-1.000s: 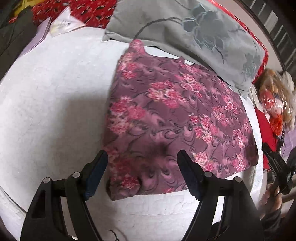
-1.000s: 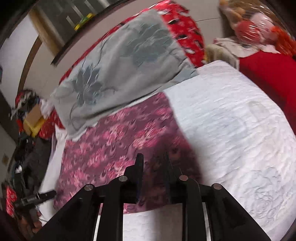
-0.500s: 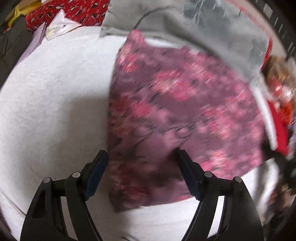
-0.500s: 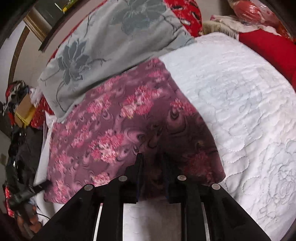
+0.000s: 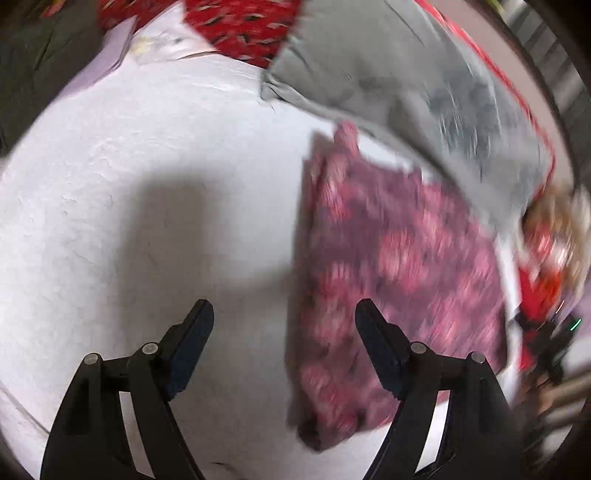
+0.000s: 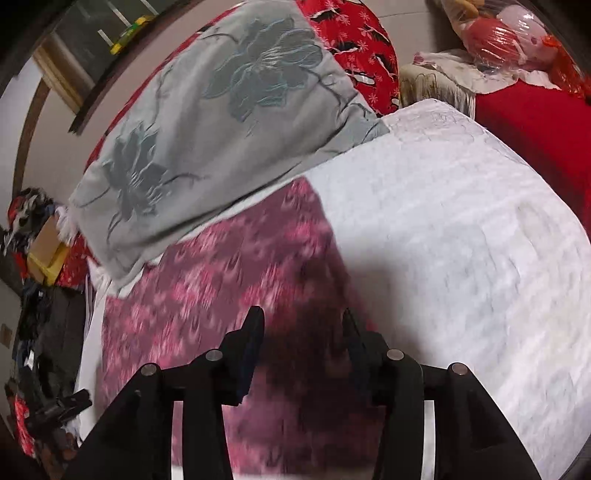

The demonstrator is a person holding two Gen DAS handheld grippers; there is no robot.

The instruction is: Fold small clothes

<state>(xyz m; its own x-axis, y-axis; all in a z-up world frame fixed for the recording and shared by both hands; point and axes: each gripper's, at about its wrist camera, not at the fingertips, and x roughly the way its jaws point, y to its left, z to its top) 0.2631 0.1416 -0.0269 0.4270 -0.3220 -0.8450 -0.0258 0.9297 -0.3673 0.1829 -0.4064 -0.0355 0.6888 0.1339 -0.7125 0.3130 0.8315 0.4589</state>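
A purple garment with pink flowers [image 5: 391, 266] lies folded flat on the white quilted bed [image 5: 147, 206]. My left gripper [image 5: 284, 314] is open and empty above the bed, just left of the garment's left edge. In the right wrist view the garment [image 6: 221, 280] fills the lower middle. My right gripper [image 6: 304, 321] is open above the garment's near right part, with nothing between the fingers.
A grey pillow with a dark flower print [image 6: 221, 107] lies along the garment's far edge, also in the left wrist view [image 5: 424, 85]. Red patterned bedding [image 5: 236, 26] and a red cushion [image 6: 546, 122] lie beyond. Clutter sits at the bed's left side [image 6: 33, 258].
My left gripper has swung left off the garment, staying open. My right gripper, which was shut over the garment's edge, has opened.
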